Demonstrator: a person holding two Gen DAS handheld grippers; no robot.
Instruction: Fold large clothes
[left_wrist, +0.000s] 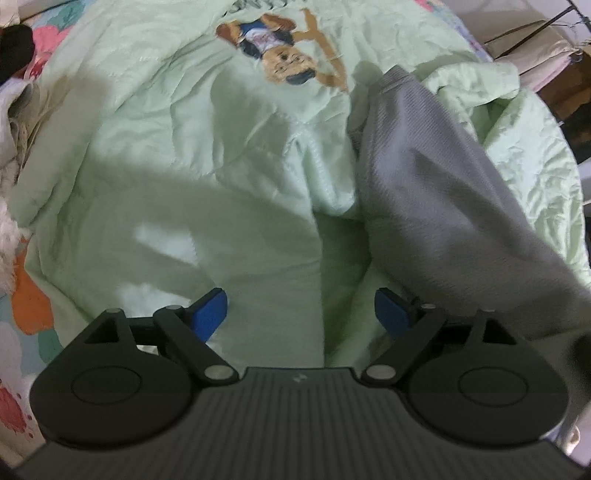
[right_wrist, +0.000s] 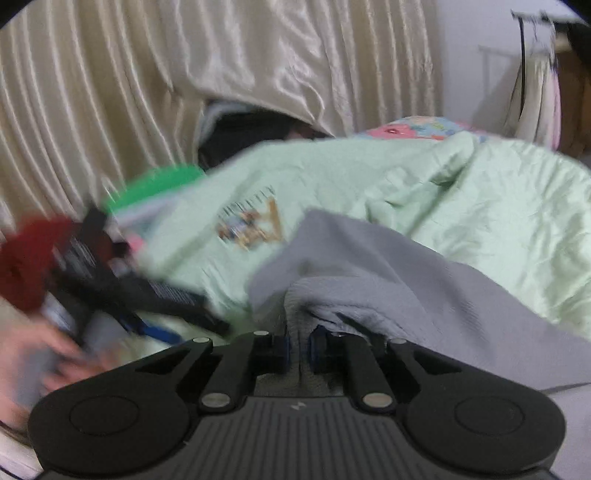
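Observation:
A large pale green garment (left_wrist: 184, 147) with a bear print (left_wrist: 275, 48) lies crumpled across the bed. A grey ribbed cloth (left_wrist: 424, 192) drapes over its right side. My left gripper (left_wrist: 300, 314) hovers open just above the green fabric, and nothing sits between its blue pads (left_wrist: 208, 314). In the right wrist view, my right gripper (right_wrist: 298, 347) is shut on a fold of the grey cloth (right_wrist: 388, 277), which rises in a ridge from the pinch. The green garment (right_wrist: 480, 206) lies behind it.
A flower-patterned bedsheet (left_wrist: 29, 295) shows at the left edge. A cream curtain (right_wrist: 147, 74) hangs behind the bed. A clothes rack (right_wrist: 532, 74) stands at the far right. A blurred hand (right_wrist: 55, 354) and a dark red cloth (right_wrist: 29, 258) are at the left.

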